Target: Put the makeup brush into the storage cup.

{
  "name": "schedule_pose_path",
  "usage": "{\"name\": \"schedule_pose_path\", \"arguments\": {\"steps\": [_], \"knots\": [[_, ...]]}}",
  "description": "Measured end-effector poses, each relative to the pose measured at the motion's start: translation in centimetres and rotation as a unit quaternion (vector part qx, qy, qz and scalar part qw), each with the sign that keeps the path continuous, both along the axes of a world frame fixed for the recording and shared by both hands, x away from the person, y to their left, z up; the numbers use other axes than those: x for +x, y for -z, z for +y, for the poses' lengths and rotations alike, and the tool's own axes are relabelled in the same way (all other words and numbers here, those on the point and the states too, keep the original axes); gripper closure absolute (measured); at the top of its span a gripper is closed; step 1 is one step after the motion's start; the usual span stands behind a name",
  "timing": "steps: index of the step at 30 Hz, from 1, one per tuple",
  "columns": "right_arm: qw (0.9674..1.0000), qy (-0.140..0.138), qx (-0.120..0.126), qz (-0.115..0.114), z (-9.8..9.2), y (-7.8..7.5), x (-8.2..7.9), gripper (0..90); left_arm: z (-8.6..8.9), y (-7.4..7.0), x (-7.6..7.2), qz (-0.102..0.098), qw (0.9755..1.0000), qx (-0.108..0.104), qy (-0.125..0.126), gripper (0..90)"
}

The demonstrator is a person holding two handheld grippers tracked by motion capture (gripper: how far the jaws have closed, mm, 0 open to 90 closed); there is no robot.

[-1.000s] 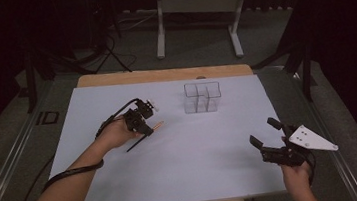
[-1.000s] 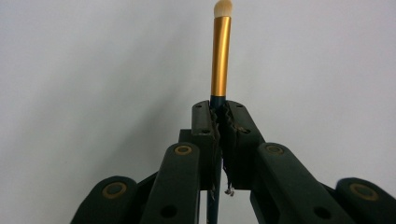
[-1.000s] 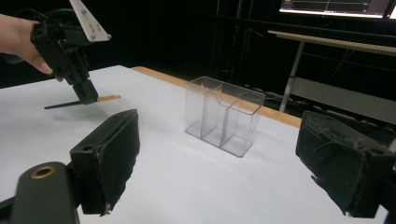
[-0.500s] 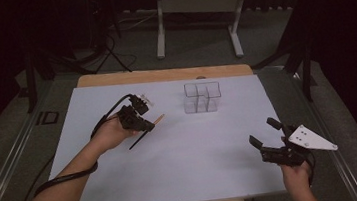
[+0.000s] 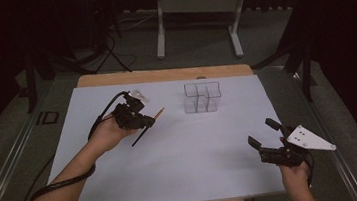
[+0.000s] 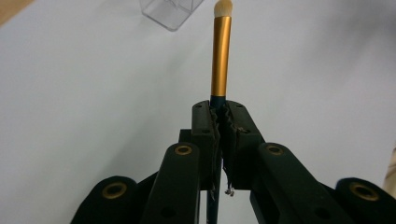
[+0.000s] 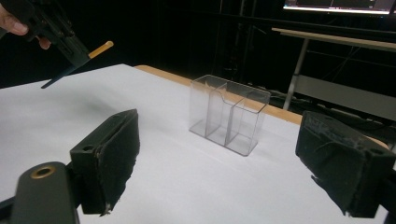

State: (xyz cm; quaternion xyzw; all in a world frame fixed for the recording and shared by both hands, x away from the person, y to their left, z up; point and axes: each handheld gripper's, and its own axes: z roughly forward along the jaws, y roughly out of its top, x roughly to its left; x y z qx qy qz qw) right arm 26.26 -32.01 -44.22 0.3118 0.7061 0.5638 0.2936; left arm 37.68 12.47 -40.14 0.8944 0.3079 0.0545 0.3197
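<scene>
Left tongs (image 5: 144, 120) with brush (image 5: 147, 126) risen off table, apparently nearer clear organizer (image 5: 202, 97).

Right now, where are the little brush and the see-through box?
brush (image 6: 220, 56), left gripper view, on its gold metal sleeve.
clear box (image 7: 229, 114), right gripper view, on its front wall.
</scene>
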Motion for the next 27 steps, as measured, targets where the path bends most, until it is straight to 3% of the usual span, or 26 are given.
{"name": "schedule_pose_path", "arguments": {"steps": [3, 8, 13, 18, 20, 25, 27], "knots": [[1.0, 0.001, -0.003, 0.0, 0.1, 0.0, 0.0, 13.7, -0.1, 0.0, -0.3, -0.007, 1.0, -0.004, 0.0, 84.7], [1.0, -0.003, 0.007, 0.005, 0.0, -0.2, 0.0, 13.7, -0.4, 0.0, -1.0, -0.013, 0.9995, -0.029, 0.002, 84.7], [1.0, -0.002, 0.005, 0.002, 0.1, -0.3, -0.1, 13.7, -0.6, -0.2, -1.3, -0.024, 0.9991, -0.035, 0.0, 84.7], [0.9999, -0.013, -0.004, 0.002, 0.5, -0.6, -0.2, 14.1, -1.2, -0.8, -2.0, -0.052, 0.997, -0.058, 0.002, 84.7], [0.9998, -0.015, -0.009, 0.003, 0.8, -0.8, -0.2, 14.0, -1.4, -1.1, -2.1, -0.053, 0.9965, -0.065, 0.005, 84.7], [0.9994, -0.031, 0.009, 0.014, 1.7, -1.8, -0.2, 14.1, -1.7, -1.9, -2.4, -0.071, 0.9937, -0.087, 0.009, 84.6], [0.9993, -0.034, 0.005, 0.015, 2.3, -2.3, -0.2, 14.1, -1.8, -2.2, -2.6, -0.08, 0.9922, -0.096, 0.007, 84.7]]}}
